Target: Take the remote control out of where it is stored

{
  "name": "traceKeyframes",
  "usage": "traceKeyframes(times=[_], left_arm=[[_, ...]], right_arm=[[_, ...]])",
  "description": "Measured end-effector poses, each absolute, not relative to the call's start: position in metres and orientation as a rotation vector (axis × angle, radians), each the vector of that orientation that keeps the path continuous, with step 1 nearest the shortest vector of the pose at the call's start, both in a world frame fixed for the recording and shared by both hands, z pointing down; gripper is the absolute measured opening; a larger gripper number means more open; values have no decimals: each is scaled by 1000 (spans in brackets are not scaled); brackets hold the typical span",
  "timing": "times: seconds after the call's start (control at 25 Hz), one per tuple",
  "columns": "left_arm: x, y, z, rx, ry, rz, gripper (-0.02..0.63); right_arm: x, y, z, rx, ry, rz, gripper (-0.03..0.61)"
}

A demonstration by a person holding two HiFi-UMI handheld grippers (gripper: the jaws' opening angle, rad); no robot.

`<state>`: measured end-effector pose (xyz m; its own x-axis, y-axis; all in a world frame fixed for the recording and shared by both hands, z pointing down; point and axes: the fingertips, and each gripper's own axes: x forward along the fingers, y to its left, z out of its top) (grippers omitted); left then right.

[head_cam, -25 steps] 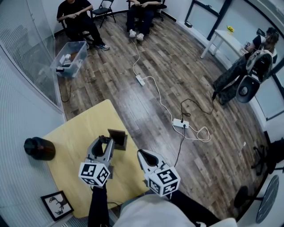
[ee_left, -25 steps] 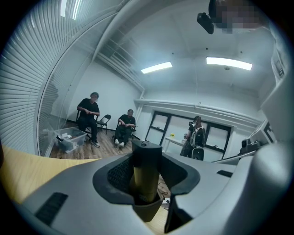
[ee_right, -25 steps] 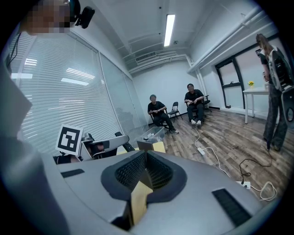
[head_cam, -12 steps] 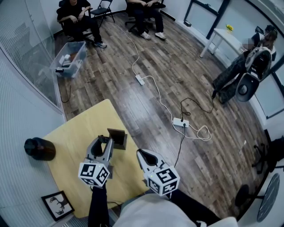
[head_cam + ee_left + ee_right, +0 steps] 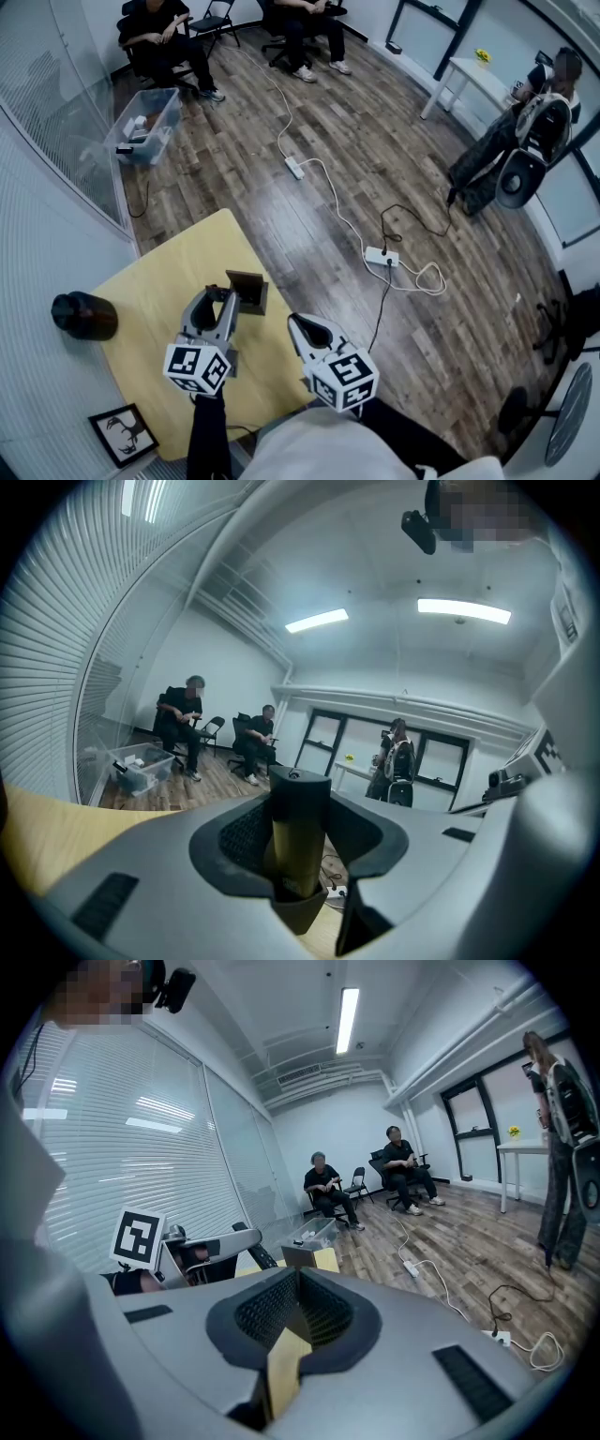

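Yellow tabletop [image 5: 155,281]: left tool [image 5: 223,298] clenched on remote [image 5: 300,797] beside small brown box [image 5: 249,290], right tool [image 5: 300,325] closed, empty.

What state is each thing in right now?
Left tongs: apart, tips at the box; grip unclear.
Right tongs: closed, empty.
Box: upright near the table edge.
Plastic bin: open, things inside.

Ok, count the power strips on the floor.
2. One power strip lies mid-floor; the other lies right of the yellow table. Others could be hidden out of view.
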<state>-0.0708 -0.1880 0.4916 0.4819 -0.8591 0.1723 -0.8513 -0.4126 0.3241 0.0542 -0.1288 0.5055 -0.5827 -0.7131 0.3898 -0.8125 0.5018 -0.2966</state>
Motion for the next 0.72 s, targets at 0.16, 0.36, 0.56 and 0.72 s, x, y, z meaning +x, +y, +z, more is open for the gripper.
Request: traceKeyframes(times=[0.16, 0.36, 0.56, 0.72], left_arm=[[-72, -186, 489, 2371, -1430, -29, 179], [-73, -184, 488, 2370, -1435, -32, 179], [-72, -184, 486, 2370, -1437, -40, 179], [-73, -182, 482, 2377, -1437, -47, 179]], right_arm=[[54, -129, 505, 1311, -2527, 670, 8], [54, -128, 503, 1315, -2526, 670, 8], [55, -128, 501, 1313, -2527, 668, 8], [53, -126, 502, 1304, -2541, 662, 8]])
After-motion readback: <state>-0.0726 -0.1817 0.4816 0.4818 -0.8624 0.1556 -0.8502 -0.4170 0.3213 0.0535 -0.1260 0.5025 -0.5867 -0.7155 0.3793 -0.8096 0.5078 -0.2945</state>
